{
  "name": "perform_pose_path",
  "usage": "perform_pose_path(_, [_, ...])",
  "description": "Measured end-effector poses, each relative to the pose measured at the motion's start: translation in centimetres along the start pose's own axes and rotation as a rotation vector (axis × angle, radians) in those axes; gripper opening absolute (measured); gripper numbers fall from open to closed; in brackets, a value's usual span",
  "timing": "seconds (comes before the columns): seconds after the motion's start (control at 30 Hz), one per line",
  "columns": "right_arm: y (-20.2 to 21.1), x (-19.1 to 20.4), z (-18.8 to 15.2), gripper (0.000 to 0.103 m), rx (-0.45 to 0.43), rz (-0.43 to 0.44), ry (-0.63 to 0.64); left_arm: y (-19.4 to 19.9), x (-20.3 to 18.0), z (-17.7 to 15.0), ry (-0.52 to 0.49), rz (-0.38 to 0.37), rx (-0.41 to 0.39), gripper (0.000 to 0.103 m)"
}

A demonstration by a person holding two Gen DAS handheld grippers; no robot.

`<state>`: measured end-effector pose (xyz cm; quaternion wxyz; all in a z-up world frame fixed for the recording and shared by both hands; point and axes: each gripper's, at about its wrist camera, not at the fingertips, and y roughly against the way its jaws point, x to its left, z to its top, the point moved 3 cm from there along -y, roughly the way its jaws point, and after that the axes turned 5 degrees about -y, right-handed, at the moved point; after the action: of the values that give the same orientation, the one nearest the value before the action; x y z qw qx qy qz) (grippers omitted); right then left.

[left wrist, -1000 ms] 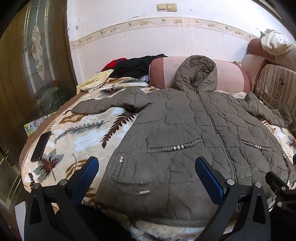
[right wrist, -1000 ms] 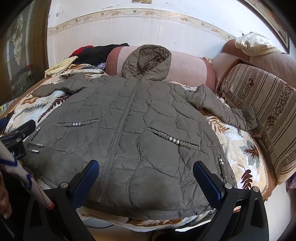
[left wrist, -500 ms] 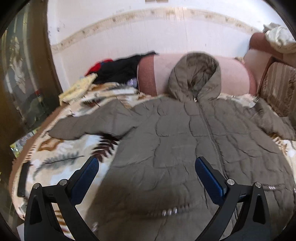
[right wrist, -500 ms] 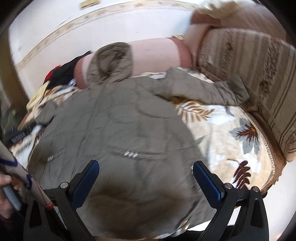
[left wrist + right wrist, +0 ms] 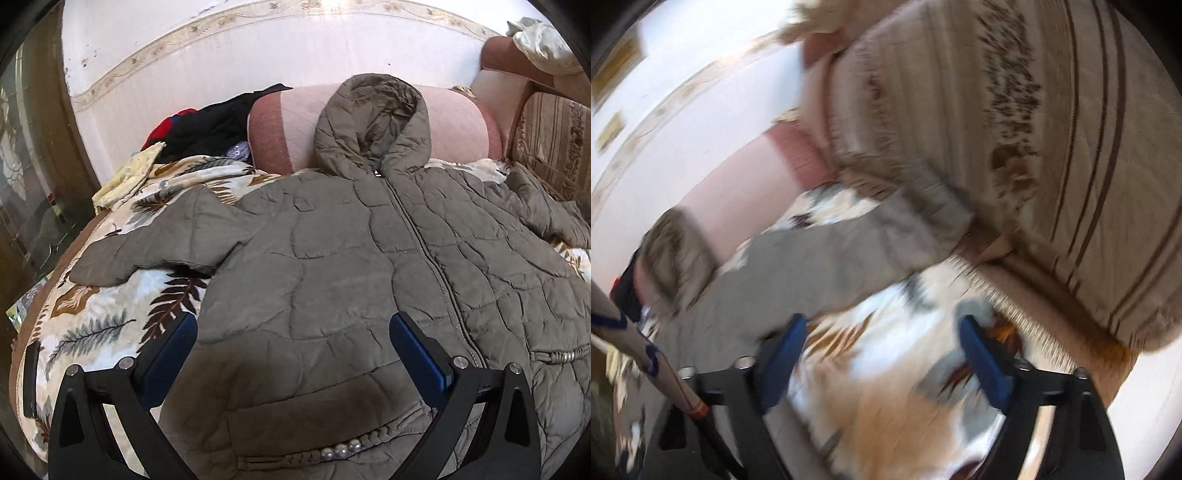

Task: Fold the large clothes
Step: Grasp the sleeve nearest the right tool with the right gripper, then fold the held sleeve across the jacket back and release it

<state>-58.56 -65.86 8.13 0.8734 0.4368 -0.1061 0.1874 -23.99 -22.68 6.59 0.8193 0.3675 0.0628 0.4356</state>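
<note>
An olive quilted hooded jacket (image 5: 351, 266) lies flat and zipped on a leaf-print bedspread (image 5: 99, 321), hood against a pink bolster (image 5: 454, 125). Its left sleeve (image 5: 155, 243) stretches out to the left. My left gripper (image 5: 293, 343) is open and empty, low over the jacket's chest. The right wrist view is motion-blurred: my right gripper (image 5: 882, 350) is open and empty over the bedspread (image 5: 886, 387), with the jacket's right sleeve (image 5: 842, 254) just beyond it, cuff near the striped sofa back (image 5: 1052, 147).
Dark and red clothes (image 5: 210, 125) and a yellow cloth (image 5: 129, 177) are piled at the back left. A dark phone (image 5: 31, 376) lies near the bed's left edge. A wooden door (image 5: 33, 147) stands left. A patterned stick-like object (image 5: 646, 354) crosses the right wrist view's left.
Both grippers moved forward over the jacket. The right gripper swung right toward the right sleeve and the sofa back, blurring its view. Both stayed open.
</note>
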Motion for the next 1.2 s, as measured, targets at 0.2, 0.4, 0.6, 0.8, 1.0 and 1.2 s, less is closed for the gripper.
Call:
perform_pose_path(0.2, [-5.2,-2.7,3.8,0.067,-0.039,-0.077,-0.071,-0.9,-0.5,0.1,-0.001,-0.010,0.011,0.103])
perform_pose_path(0.4, [-9.6,-4.2,5.8,0.054,-0.024,-0.117,-0.082,-2.0,-0.7,0.1,-0.003,-0.010,0.030,0.103])
perform_pose_path(0.6, [-12.5,-5.3,6.8,0.054,-0.022,-0.156,-0.092,-3.0,-1.1,0.1,-0.011,-0.012,0.050,0.103])
perform_pose_path(0.8, [-14.7,-6.1,7.7,0.031,0.020,-0.112,-0.100,-3.7,-1.6,-0.2,-0.029,-0.011,0.067,0.103])
perform_pose_path(1.0, [-11.3,-4.8,8.2,0.017,-0.056,-0.091,-0.064,-3.7,-1.7,-0.2,-0.032,-0.004,0.062,0.103])
perform_pose_path(1.2, [-4.9,-0.6,10.1,0.015,-0.144,-0.042,0.002,-3.0,-1.3,0.1,-0.021,0.004,0.040,0.103])
